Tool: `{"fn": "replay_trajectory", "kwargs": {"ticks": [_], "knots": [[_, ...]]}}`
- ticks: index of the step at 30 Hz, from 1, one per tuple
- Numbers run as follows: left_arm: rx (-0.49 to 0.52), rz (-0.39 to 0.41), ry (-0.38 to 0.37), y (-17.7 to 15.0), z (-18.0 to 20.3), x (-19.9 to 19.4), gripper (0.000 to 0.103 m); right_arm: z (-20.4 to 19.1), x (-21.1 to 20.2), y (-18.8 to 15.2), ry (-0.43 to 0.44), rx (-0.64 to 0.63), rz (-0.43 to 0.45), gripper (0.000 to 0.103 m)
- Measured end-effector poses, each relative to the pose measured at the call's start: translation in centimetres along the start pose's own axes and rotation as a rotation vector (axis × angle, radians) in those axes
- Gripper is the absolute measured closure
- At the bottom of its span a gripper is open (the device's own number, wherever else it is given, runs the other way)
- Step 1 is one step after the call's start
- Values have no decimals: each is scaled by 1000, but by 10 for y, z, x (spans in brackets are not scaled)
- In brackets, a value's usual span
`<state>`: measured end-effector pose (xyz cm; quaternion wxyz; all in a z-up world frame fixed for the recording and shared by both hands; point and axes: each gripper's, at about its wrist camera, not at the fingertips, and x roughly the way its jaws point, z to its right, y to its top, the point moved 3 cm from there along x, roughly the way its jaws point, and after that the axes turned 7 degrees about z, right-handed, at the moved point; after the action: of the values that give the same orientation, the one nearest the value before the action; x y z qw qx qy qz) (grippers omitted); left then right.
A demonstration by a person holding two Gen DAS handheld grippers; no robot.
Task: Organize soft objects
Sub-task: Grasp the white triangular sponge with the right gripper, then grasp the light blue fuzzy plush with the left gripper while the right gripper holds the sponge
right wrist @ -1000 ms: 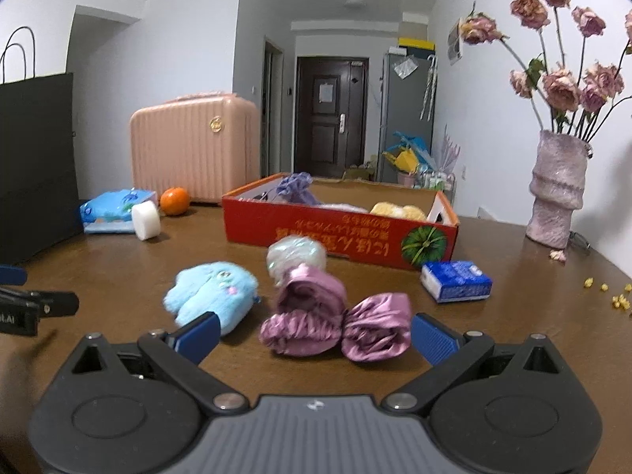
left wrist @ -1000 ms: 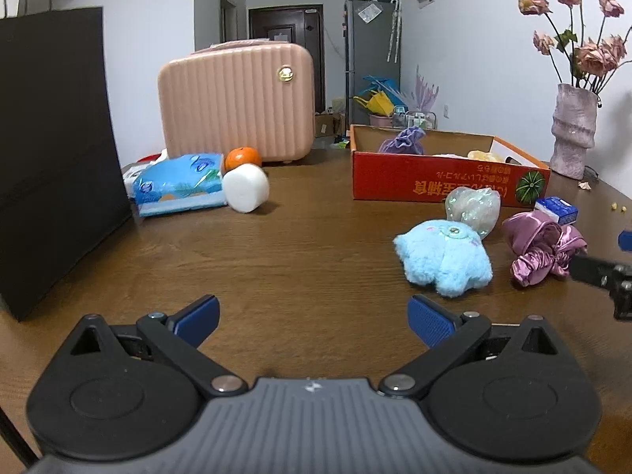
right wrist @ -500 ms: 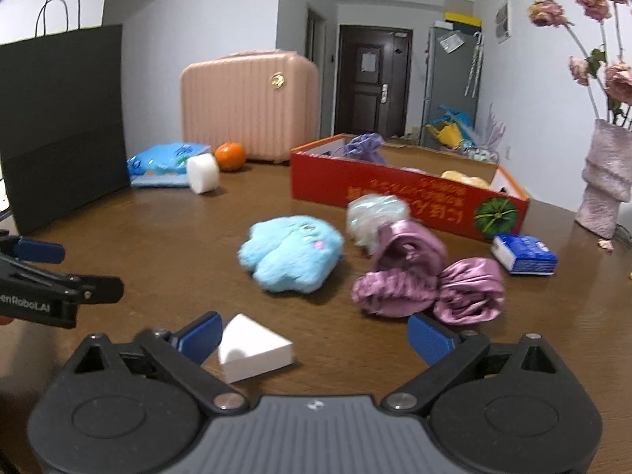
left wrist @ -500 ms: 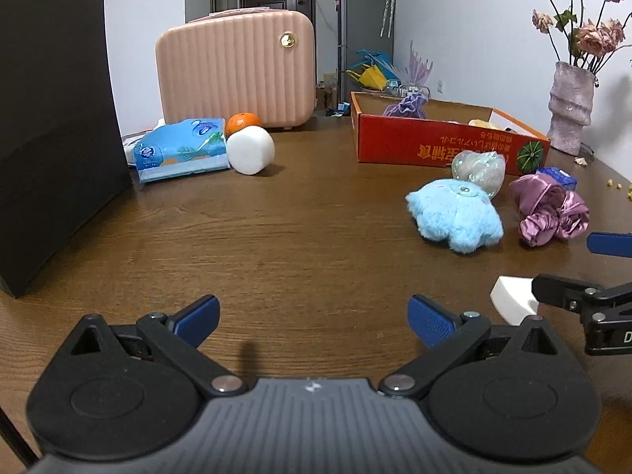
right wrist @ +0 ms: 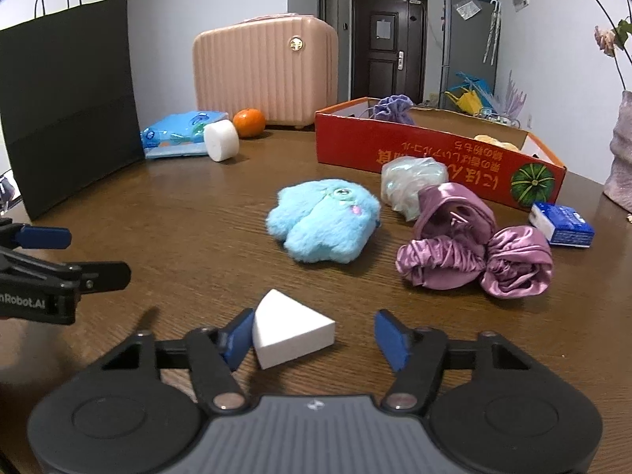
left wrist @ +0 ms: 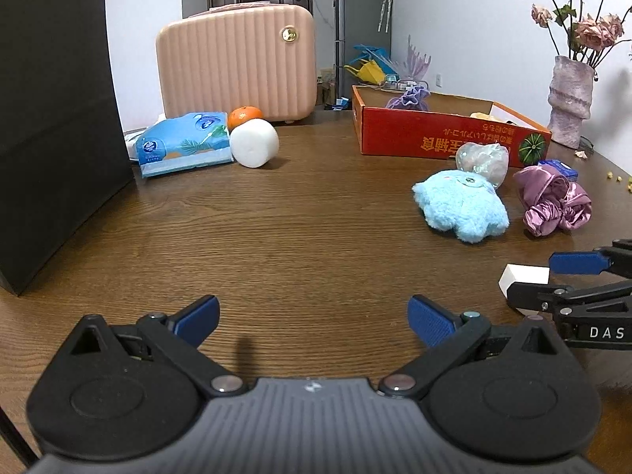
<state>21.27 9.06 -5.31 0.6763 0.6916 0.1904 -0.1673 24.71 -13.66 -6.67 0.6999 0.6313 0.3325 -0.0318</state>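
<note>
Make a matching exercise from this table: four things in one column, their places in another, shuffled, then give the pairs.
Things:
1. white wedge sponge
2. purple drawstring pouch
3. orange
4. blue plush toy

Places:
A. inside the red cardboard box
B. on the table, left of the purple satin bundle
C. between the fingers of the right gripper, which have just been closing; the right finger is still clear of it
D. in front of the pink case, by the white foam cylinder

Pairs: 1-C, 2-A, 3-D, 4-B
</note>
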Motion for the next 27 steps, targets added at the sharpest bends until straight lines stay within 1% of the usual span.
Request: {"fn": "replay_trajectory", "kwargs": {"ticks": [4,6,10,18,27], "knots": [[-3,0,0,0,-1,0,0,-3,1,-1,33,2,-3,59],[-3,0,1,0,-1,0,0,-4,0,-1,49,3,-2,64],[-5,-5,4,-1,-1,1,0,-3,-1,0,55,8,4,69],[-13,-13,10,0,-2,4,0,3,-9,5,58,35,57,71],[-26,-9,23,6,0,5,0,22,-17,11,31,47,109,71]]}}
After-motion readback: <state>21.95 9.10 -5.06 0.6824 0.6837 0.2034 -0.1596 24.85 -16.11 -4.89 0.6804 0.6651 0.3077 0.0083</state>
